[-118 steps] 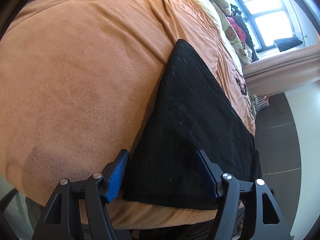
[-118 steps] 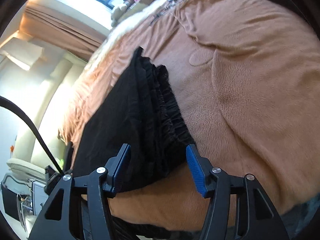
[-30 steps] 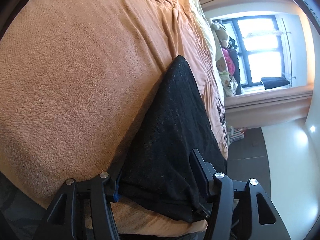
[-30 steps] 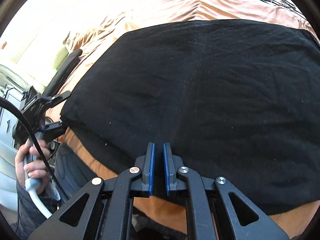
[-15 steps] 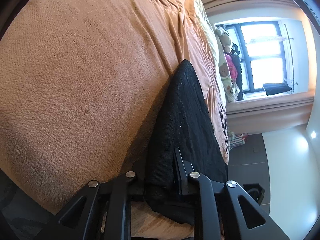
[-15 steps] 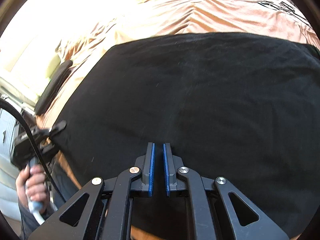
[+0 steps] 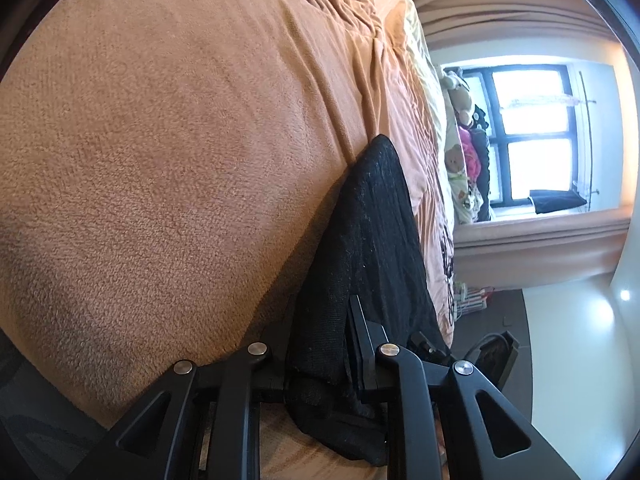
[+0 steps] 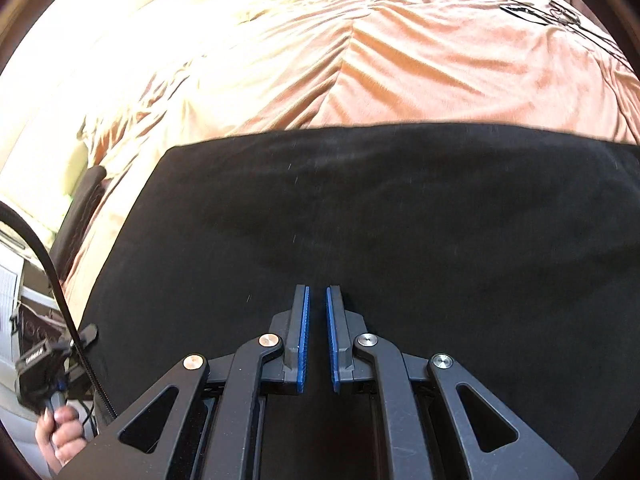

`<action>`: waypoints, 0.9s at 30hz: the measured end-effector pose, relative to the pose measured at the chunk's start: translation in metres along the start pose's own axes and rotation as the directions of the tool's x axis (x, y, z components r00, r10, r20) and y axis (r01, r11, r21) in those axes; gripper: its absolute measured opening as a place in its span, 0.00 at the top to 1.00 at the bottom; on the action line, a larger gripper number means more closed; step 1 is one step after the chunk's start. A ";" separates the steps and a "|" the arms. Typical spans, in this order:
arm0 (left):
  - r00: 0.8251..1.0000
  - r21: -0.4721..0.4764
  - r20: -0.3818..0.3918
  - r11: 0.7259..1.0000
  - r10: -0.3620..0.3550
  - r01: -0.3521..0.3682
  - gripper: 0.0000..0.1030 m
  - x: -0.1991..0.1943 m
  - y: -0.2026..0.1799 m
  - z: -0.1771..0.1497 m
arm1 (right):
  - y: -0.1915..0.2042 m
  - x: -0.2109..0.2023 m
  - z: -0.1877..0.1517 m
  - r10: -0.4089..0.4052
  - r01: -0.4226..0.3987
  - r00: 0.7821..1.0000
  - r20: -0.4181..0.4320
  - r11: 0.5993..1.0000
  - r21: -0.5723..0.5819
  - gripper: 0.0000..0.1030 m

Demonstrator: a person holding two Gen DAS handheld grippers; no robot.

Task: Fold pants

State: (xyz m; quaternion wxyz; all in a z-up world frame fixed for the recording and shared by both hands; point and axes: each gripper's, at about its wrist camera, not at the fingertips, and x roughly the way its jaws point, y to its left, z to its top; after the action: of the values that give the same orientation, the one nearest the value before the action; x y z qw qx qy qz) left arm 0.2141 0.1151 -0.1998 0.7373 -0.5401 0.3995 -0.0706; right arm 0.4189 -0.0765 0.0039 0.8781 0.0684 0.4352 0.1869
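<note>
**Black pants on an orange-brown bed**

The pants (image 8: 400, 220) lie flat across a bed (image 7: 168, 152) covered in a fuzzy orange-brown blanket, smooth near the cameras and creased into long ridges farther off. In the right wrist view the black cloth fills the lower half, its far edge straight across the blanket and one corner toward the left.

The left gripper (image 7: 320, 344) is clamped on a bunched edge of the pants at the near edge of the bed; the cloth runs from the jaws in a narrow wedge over the blanket. Its jaws closed on that fold within the last second. The right gripper (image 8: 317, 336) hangs over the middle of the pants, its blue pads nearly together with nothing between them.

Beyond the bed are a bright window (image 7: 532, 140) with dark frames, soft toys (image 7: 460, 132) heaped below it, a curtain (image 7: 540, 240), pale walls and a dark floor (image 7: 492, 312). A hand (image 8: 60, 428) grips the other handle at lower left.
</note>
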 end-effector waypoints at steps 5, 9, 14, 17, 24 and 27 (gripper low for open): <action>1.000 -0.010 0.010 1.000 0.008 -0.008 0.79 0.000 0.001 0.000 | 0.001 0.009 0.018 -0.018 0.018 1.000 -0.002 1.000 0.009 0.94; 1.000 -0.021 0.014 1.000 0.001 -0.001 0.79 0.002 0.001 0.002 | -0.001 0.013 0.029 -0.040 0.040 0.999 0.010 0.999 0.022 0.94; 1.000 -0.020 0.016 1.000 -0.008 0.008 0.79 0.004 0.002 0.004 | 0.001 0.021 0.044 -0.073 0.072 0.997 0.014 0.997 0.031 0.95; 1.000 -0.020 0.019 1.000 -0.014 0.014 0.79 0.004 0.001 0.005 | 0.003 0.024 0.046 -0.082 0.081 0.997 0.008 0.996 0.041 0.95; 0.999 0.003 0.024 0.999 -0.041 0.041 0.84 0.000 -0.002 0.004 | 0.009 0.013 0.028 -0.058 0.059 0.998 -0.009 0.997 0.042 0.94; 0.998 0.017 0.026 0.998 -0.054 0.054 0.84 -0.002 -0.007 0.003 | 0.010 0.004 0.013 -0.039 0.040 0.999 -0.017 0.998 0.052 0.94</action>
State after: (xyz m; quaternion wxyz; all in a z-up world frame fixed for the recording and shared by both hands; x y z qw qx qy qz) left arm 0.2170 0.1161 -0.1928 0.7447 -0.5456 0.3747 -0.0866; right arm 0.4283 -0.0653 0.0119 0.8760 0.0813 0.4483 0.1586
